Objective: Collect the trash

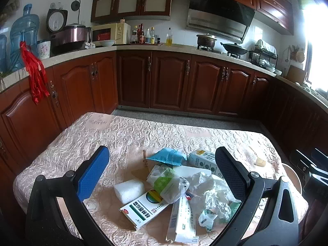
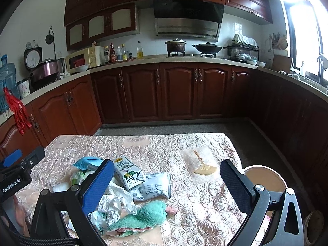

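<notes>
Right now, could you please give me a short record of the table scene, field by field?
Setting: kitchen, table under a quilted cover
Left hand-held gripper: open, empty, above the pile
Right hand-held gripper: open, empty
Trash pile: milk carton, blue packet, crumpled white plastic, white medicine box, foam block, flat printed sachet
Other items: green towel beside the pile; fan-shaped tool lying apart
Beyond the table edge: round container
</notes>
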`<move>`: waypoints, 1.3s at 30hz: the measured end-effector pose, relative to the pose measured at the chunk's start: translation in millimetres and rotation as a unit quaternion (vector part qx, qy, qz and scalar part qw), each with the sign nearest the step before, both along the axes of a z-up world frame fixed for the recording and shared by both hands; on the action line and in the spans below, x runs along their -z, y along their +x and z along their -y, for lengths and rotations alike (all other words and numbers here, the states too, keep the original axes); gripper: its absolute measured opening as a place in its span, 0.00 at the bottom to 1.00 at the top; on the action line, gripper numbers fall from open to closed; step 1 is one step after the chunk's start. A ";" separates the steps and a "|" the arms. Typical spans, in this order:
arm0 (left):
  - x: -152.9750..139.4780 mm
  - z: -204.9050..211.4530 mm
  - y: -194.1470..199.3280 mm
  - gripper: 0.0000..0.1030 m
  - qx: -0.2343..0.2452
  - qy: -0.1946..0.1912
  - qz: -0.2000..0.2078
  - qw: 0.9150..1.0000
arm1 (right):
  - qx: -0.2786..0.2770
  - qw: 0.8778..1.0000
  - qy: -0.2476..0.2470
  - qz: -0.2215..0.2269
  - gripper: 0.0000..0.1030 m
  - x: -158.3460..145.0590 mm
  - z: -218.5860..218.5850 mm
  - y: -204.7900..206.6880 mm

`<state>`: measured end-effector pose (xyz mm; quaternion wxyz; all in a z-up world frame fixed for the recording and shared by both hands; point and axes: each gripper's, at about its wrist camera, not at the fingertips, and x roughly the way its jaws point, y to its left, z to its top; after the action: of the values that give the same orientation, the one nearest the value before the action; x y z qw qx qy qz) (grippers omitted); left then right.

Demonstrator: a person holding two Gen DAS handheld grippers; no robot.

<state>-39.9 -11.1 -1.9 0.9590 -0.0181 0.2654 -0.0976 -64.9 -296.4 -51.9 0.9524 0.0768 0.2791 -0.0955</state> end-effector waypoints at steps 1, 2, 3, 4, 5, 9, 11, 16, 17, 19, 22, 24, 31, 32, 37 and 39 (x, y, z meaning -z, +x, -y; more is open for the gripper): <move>1.5 -0.8 1.6 1.00 -0.001 0.000 -0.003 1.000 | 0.000 1.000 0.001 -0.002 0.99 1.1 0.3 0.7; 2.6 -1.2 2.5 1.00 -0.001 -0.001 -0.006 1.000 | 0.000 1.000 0.001 -0.004 0.99 2.3 0.4 1.5; 3.9 -1.8 3.6 1.00 -0.002 -0.001 -0.009 1.000 | 0.000 1.000 0.001 -0.005 0.99 3.6 0.7 2.4; 5.0 -2.5 4.7 1.00 -0.003 -0.001 -0.011 1.000 | -0.001 1.000 0.002 -0.007 0.99 4.9 1.0 3.4; 5.9 -3.1 5.6 1.00 -0.003 -0.002 -0.012 1.000 | -0.001 1.000 0.002 -0.009 0.99 5.5 1.1 4.4; 10.0 -6.1 10.1 1.00 -0.003 0.002 -0.019 1.000 | -0.003 1.000 0.003 -0.017 0.99 10.6 1.8 8.1; 12.2 -9.6 14.0 1.00 0.002 0.006 -0.025 1.000 | -0.008 1.000 0.001 -0.023 0.99 14.1 2.0 10.1; 20.7 -28.8 35.2 1.00 0.023 0.017 -0.072 0.997 | -0.028 0.998 -0.009 -0.050 0.99 25.9 2.5 17.1; 22.3 -32.7 38.6 1.00 0.026 0.018 -0.080 0.996 | -0.030 0.998 -0.009 -0.056 0.99 29.7 4.1 19.2; 25.7 -38.2 44.4 1.00 0.031 0.027 -0.092 0.995 | -0.033 0.997 -0.001 -0.068 0.99 36.2 8.0 22.7; 34.9 -37.0 50.3 1.00 0.061 0.034 -0.122 0.990 | -0.046 0.995 0.008 -0.093 0.99 45.9 11.8 29.9; 42.1 -30.3 52.6 1.00 0.082 0.029 -0.139 0.986 | -0.064 0.992 0.012 -0.112 0.99 52.6 12.3 36.2; 70.8 12.0 65.6 0.91 0.128 0.067 -0.169 0.975 | -0.144 0.974 0.086 -0.155 0.73 74.8 3.1 63.4; 74.9 17.4 69.6 0.89 0.136 0.072 -0.175 0.972 | -0.154 0.971 0.092 -0.159 0.66 76.7 -0.2 67.4; 90.0 25.2 92.0 0.77 0.143 0.067 -0.204 0.966 | -0.198 0.957 0.107 -0.183 0.60 91.3 -18.8 96.7; 98.0 26.1 100.7 0.65 0.147 0.059 -0.219 0.963 | -0.221 0.946 0.122 -0.202 0.60 101.3 -26.9 110.0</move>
<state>60.7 -37.1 -99.9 0.8519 0.0573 0.4738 -0.2155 45.1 -269.5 -153.2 0.8566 0.1076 0.4852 0.1389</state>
